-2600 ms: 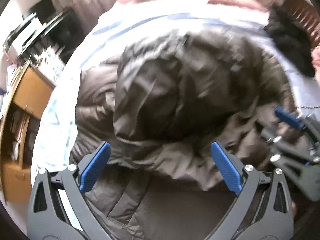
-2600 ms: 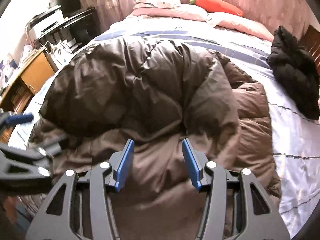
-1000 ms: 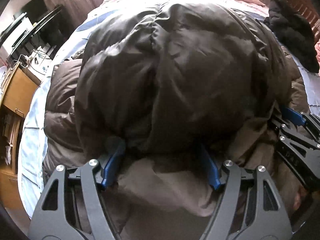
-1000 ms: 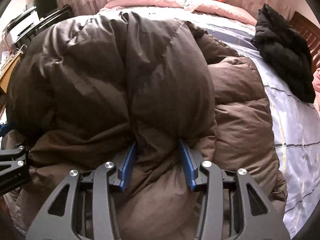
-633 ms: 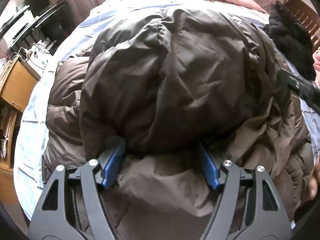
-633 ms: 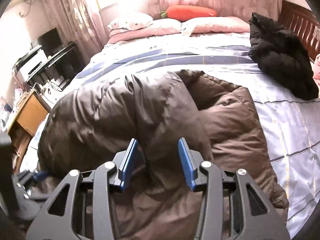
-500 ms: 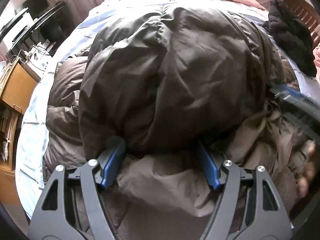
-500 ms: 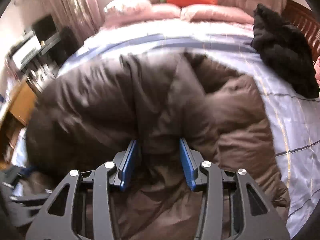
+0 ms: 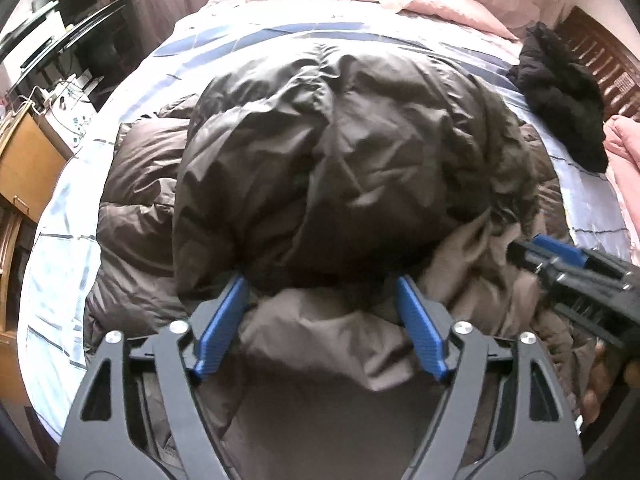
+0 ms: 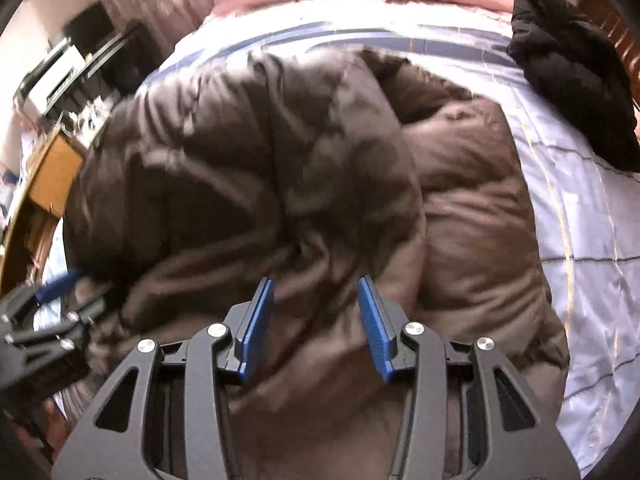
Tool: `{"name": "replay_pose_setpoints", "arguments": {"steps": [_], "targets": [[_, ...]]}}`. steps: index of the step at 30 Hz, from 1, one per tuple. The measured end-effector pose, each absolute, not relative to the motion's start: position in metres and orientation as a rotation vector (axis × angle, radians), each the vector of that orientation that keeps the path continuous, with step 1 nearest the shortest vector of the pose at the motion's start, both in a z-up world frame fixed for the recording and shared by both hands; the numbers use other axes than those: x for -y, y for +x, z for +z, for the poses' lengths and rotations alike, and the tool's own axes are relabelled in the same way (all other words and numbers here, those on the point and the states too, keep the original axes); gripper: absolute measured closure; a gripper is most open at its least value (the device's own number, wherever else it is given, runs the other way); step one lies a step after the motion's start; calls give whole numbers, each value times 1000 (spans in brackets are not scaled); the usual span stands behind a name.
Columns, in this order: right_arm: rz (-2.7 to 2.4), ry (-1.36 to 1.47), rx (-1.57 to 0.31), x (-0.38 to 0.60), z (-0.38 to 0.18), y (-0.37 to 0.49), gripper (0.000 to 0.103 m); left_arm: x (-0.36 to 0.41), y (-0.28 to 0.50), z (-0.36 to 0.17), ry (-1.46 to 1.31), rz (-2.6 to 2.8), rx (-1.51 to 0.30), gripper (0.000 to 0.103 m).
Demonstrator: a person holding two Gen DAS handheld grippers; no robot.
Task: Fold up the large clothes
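spanning a thick roll of fabric, the left gripper [image 9: 320, 320] has its blue-padded jaws set wide apart with the puffy dark brown quilted down coat [image 9: 352, 152] bulging between them; whether the pads actually pinch the cloth cannot be told, since the folded-over upper layer hides the tips. the right gripper [image 10: 316, 320] has its jaws narrower, with a ridge of the same coat rising between them; a firm clamp is likewise not clear, and this view is motion-blurred. the coat lies doubled over itself in the middle of the pale blue striped bed sheet [image 9: 60, 248], a darker top flap resting on lighter lower panels. risk, as a judgement: the slick, air-filled shell could slide out of either set of jaws, or spring back open once let go, undoing the fold; uneven pull between the two sides would skew the edge. a rumpled black garment [image 9: 560, 92] lies well apart near the wooden headboard [image 9: 600, 56], and pink pillows [image 9: 432, 4] sit at the bed's far end.
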State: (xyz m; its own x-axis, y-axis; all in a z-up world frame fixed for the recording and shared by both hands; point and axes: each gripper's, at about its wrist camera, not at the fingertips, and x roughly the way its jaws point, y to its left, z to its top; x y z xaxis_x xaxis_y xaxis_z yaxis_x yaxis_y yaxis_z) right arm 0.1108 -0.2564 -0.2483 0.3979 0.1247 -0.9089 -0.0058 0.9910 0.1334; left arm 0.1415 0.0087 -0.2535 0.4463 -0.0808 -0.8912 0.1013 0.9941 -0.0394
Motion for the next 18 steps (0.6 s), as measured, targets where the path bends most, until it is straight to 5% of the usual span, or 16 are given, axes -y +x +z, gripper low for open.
{"name": "replay_pose_setpoints", "arguments": {"steps": [10,18], "targets": [[62,-25,-1179,235,-287,110,54,-1,147,-275,65,-88,-1145,23],[67,55,-1087,240,-247,105,54,-1,135,-254,62,-111,-1091,23]]}}
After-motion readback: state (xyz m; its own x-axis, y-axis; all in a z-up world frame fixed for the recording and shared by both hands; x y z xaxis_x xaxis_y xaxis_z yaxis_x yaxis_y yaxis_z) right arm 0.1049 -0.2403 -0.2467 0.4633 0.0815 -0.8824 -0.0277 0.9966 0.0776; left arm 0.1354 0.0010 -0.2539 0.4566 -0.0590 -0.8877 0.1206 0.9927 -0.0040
